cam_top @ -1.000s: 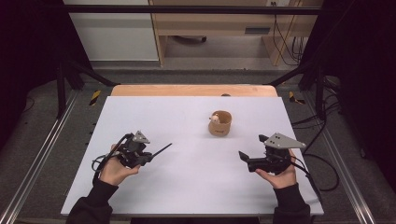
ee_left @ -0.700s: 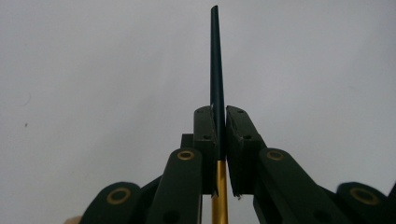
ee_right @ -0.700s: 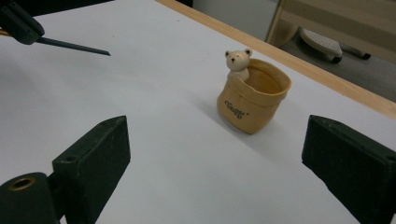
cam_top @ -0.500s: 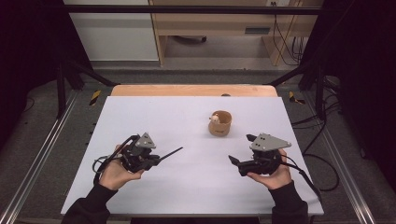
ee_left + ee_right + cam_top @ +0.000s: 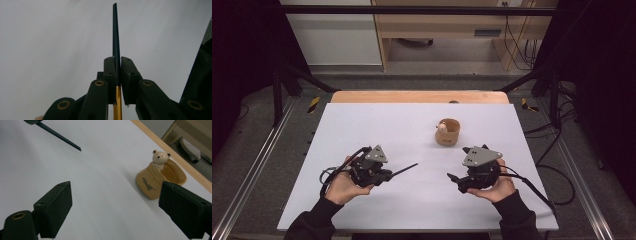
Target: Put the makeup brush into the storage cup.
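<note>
On the white table our left gripper pinched a pen, right gripper spread; the bear cup beyond wanted a steady, tip-first approach.

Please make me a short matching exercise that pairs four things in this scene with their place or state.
Things:
1. left tongs
2. right tongs
3. dark pen
4. bear cup

Place or state:
A. stands alone on the white table, beyond the right hand
B. open, with nothing between the pads
C. shut on a thin stick-like thing
D. juts forward from between two black pads

Right pairs: 1-C, 2-B, 3-D, 4-A

The right tongs have just been closing a little, and nothing lies between them.
</note>
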